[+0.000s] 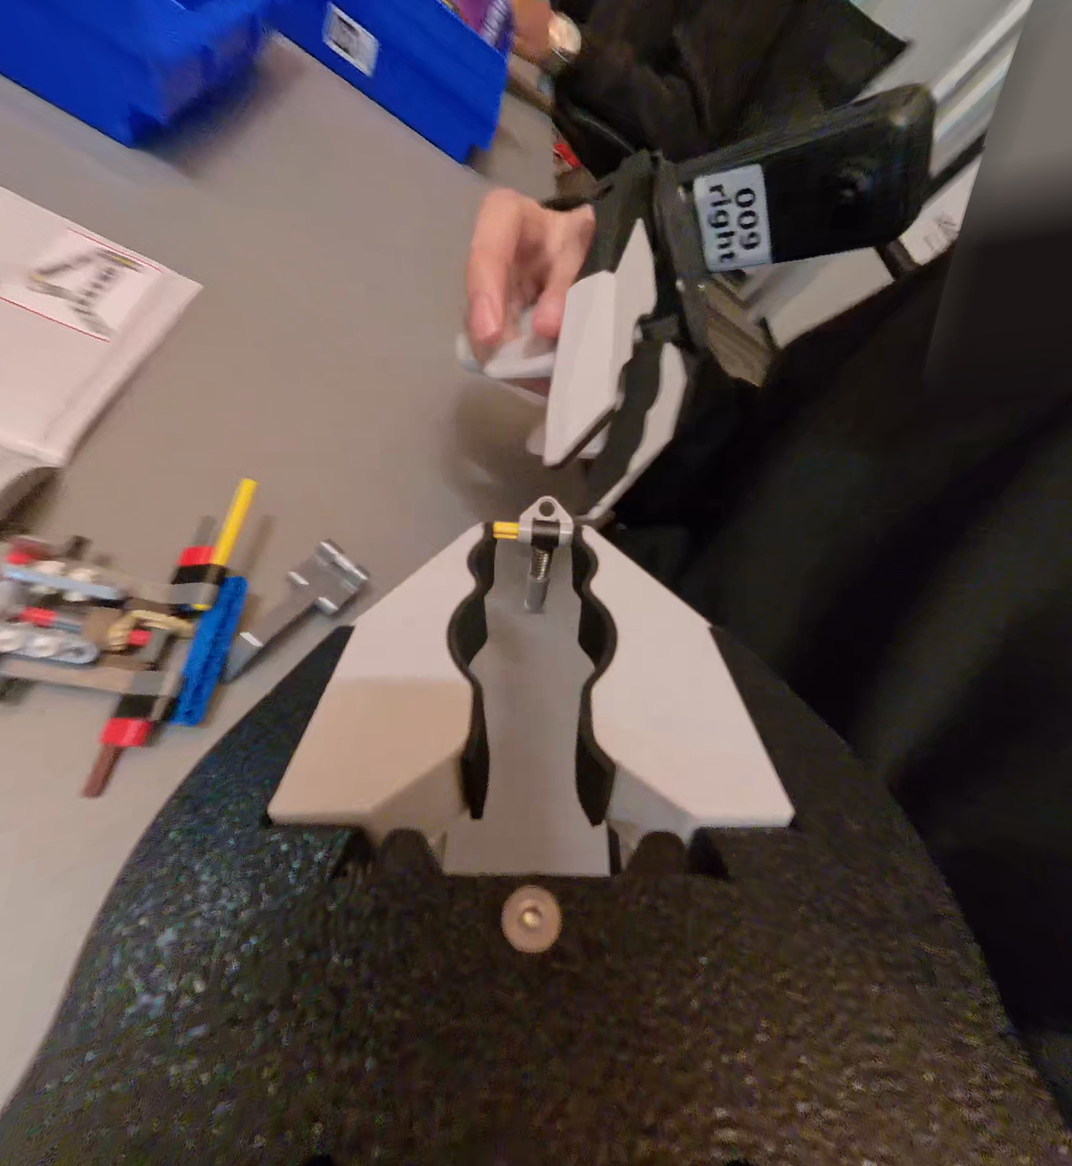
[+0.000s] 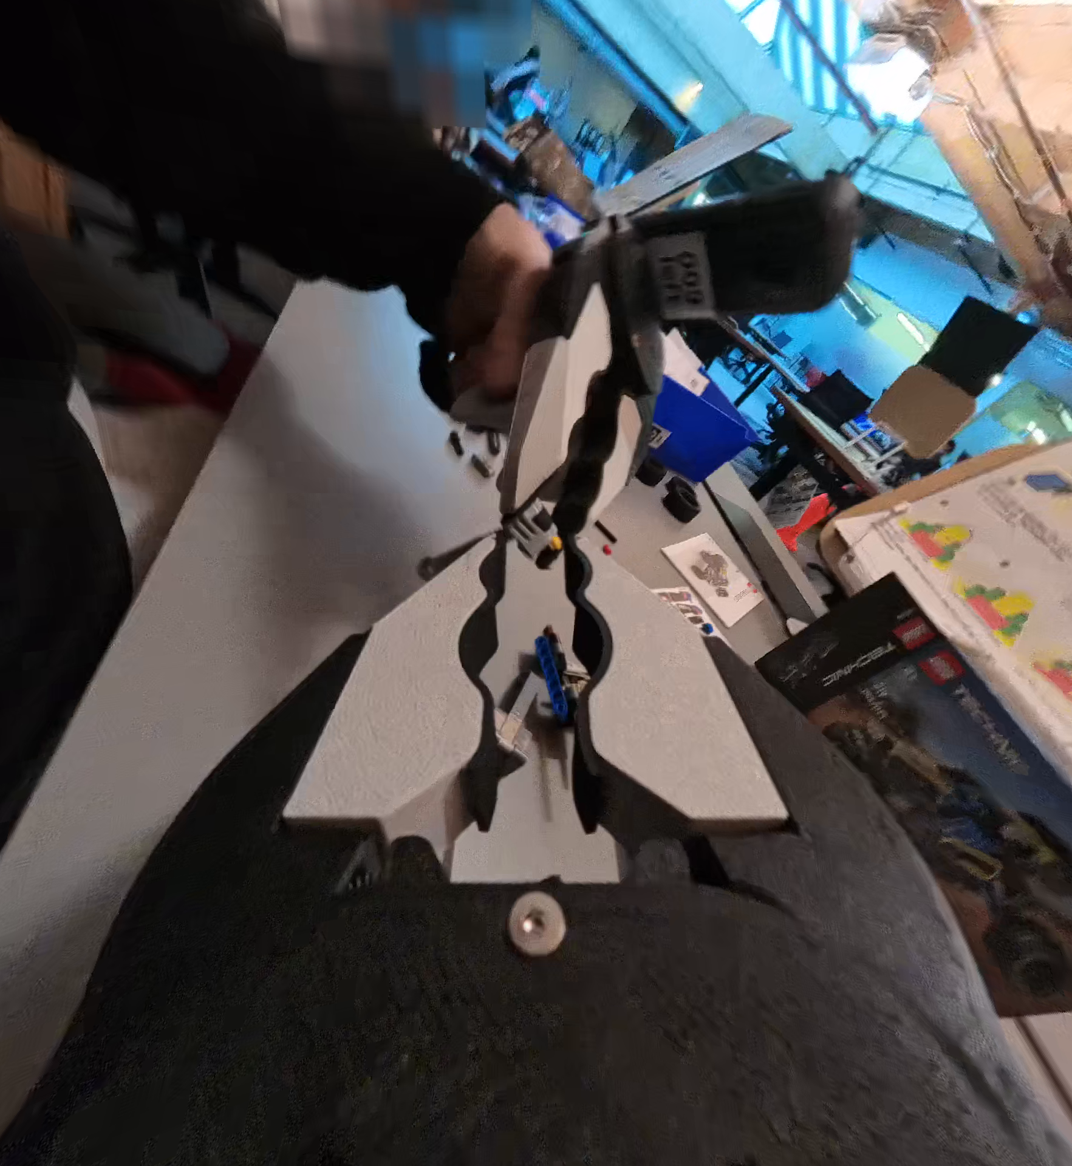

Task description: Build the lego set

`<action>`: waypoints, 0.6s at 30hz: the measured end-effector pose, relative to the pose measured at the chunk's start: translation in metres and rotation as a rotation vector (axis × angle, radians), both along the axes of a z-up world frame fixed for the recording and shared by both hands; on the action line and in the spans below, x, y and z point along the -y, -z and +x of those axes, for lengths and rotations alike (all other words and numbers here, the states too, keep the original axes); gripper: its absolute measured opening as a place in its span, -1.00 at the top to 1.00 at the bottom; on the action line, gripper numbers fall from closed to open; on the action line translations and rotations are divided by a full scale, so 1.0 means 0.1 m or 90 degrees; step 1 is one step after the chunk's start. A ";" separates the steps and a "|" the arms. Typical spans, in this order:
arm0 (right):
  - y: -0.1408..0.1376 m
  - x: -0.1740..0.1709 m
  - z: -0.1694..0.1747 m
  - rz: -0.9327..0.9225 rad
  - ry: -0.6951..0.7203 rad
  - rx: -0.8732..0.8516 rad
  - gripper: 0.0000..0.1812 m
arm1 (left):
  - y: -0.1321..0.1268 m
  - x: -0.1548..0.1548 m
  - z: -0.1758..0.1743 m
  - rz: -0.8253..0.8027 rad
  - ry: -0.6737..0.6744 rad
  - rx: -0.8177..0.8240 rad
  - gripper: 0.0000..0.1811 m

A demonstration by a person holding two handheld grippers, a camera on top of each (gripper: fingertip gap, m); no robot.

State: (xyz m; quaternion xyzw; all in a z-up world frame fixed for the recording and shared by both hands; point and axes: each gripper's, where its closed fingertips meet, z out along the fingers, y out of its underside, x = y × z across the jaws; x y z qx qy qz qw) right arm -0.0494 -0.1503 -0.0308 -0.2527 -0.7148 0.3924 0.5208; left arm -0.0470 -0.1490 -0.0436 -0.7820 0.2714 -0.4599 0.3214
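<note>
My left gripper (image 1: 539, 536) is shut on a small grey connector (image 1: 542, 527) with a yellow pin, a black pin and a grey spring rod pointing back at the camera. It holds this above the table's near edge. My right gripper (image 2: 534, 552) meets it tip to tip, jaws a little apart around the same connector (image 2: 533, 527); I cannot tell whether they grip it. The right gripper also shows in the left wrist view (image 1: 574, 486), and the left gripper in the right wrist view (image 2: 530, 514). The partly built model (image 1: 79, 624), with blue beam and red bushes, lies on the grey table (image 1: 331, 315).
An open instruction booklet (image 1: 47, 328) lies at the left, with blue bins (image 1: 142, 69) behind. A loose grey part (image 1: 325, 580) lies beside the model. The set's dark box (image 2: 937, 757), a printed carton (image 2: 994, 568), black tyres (image 2: 681, 501) and a blue bin (image 2: 691, 429) stand to the right. Only a small space, under 4 cm, lies between the two pairs of fingers.
</note>
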 end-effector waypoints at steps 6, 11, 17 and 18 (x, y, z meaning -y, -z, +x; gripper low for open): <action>0.13 0.09 -0.07 0.122 0.006 0.010 0.90 | 0.04 0.09 0.05 -0.052 0.048 0.015 0.76; 0.10 -0.01 -0.12 0.041 0.031 0.007 0.92 | -0.08 -0.02 -0.03 0.003 -0.001 0.034 0.54; -0.08 -0.19 -0.08 -0.120 0.042 -0.036 0.91 | -0.20 -0.08 -0.14 0.085 -0.067 0.017 0.57; -0.08 -0.18 -0.07 -0.129 0.037 -0.034 0.91 | -0.18 -0.08 -0.14 0.077 -0.075 0.017 0.58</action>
